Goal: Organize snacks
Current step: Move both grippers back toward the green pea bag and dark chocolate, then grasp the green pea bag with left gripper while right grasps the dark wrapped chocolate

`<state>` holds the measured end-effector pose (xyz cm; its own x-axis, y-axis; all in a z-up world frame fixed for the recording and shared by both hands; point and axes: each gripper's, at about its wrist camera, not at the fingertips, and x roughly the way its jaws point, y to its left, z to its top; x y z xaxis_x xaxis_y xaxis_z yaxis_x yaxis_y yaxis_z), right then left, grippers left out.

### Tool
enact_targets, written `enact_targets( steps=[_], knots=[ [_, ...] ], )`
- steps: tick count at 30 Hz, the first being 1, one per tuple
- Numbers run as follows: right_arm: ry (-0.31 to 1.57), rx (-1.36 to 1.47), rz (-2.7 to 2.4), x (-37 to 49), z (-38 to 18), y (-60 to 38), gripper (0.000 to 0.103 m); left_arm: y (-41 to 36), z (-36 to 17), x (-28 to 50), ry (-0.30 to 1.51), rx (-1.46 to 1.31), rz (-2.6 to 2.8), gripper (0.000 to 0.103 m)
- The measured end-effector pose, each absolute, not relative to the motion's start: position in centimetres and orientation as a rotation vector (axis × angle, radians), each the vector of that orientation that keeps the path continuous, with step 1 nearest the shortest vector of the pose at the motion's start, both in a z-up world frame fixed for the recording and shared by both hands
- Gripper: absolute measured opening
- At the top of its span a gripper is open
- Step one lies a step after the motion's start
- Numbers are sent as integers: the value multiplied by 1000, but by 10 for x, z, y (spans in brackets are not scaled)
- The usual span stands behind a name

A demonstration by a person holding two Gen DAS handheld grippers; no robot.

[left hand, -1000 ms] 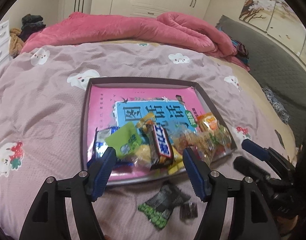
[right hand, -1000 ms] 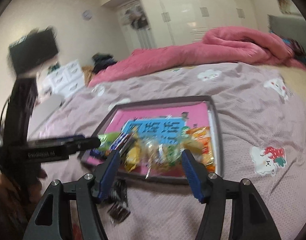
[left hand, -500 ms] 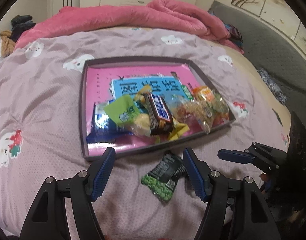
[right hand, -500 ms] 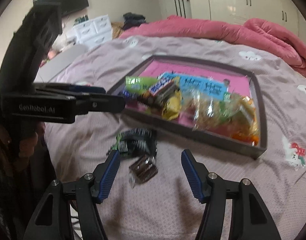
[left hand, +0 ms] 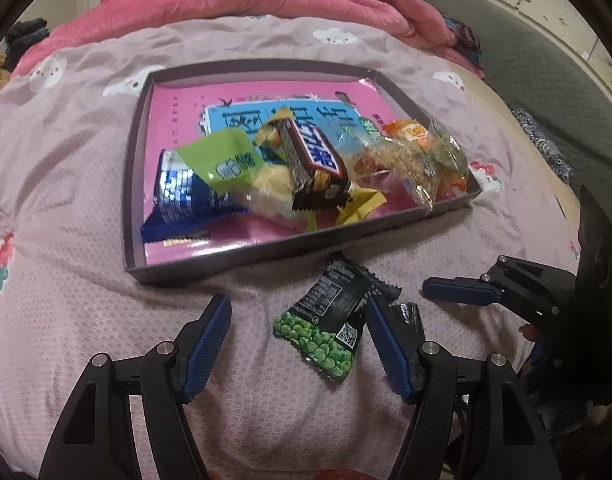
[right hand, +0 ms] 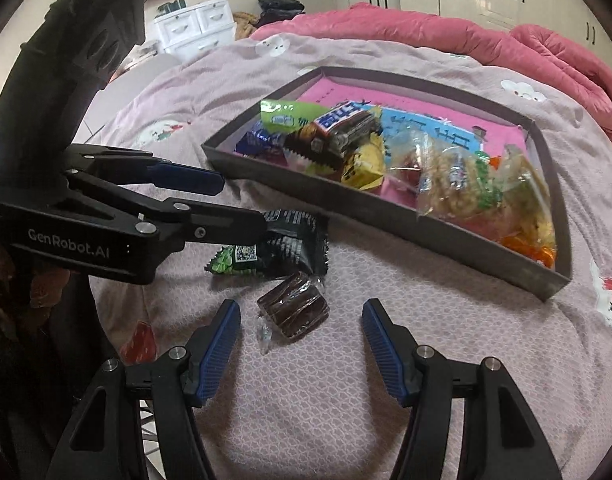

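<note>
Two snacks are still lying outside the tray while both grippers are hanging over them.

In the left wrist view, the tray (left hand: pixel 134 152) is already holding most of the snacks in a heap toward its near side, so the task looks largely done; the green pea packet (left hand: pixel 325 320) is lying on the bedspread (left hand: pixel 66 300) just near of the tray wall, still to be moved. The left gripper (left hand: pixel 298 344) is standing wide open and empty, its right finger overlapping the packet's right edge, though contact cannot be told. In the right wrist view, the brown wrapped sweet (right hand: pixel 294 310) is lying loose, just near of the pea packet and well short of the tray. The right gripper (right hand: pixel 302 340) is standing moderately open around the sweet, pads clear of it, gripping nothing.
</note>
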<state>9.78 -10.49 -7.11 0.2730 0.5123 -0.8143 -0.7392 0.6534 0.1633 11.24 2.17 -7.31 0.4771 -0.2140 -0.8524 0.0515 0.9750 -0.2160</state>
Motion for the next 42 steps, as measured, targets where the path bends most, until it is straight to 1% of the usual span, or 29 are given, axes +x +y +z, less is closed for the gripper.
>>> enact_targets(
  steps=[4,7,9,12,21,23,25,29,33,42],
  knots=[
    [965,-287,874,98,-74,-100,59,20,-77,114,1071,-167,-171,72],
    [955,-308,883,98,-77,-97,52,19,-79,116,1077,-169,-183,72],
    [955,-321,888,98,-78,-95,42,18,-81,116,1084,-170,-191,72],
    [959,-322,893,99,-78,-96,39,14,-85,118,1097,-172,-205,72],
    [990,-255,761,114,-72,-125,38,4,-93,122,1097,-144,-212,71],
    [986,-184,729,123,-68,-136,38,0,-93,123,1089,-135,-208,68],
    [972,-119,720,129,-63,-144,38,-5,-94,125,1082,-120,-203,60],
    [919,-32,738,132,-50,-150,38,-14,-98,125,1073,-70,-185,56],
    [868,2,758,131,-39,-153,38,-6,-94,124,1061,-116,-190,49],
    [790,42,785,128,-22,-153,38,8,-73,118,1023,-175,-183,46]
  ],
)
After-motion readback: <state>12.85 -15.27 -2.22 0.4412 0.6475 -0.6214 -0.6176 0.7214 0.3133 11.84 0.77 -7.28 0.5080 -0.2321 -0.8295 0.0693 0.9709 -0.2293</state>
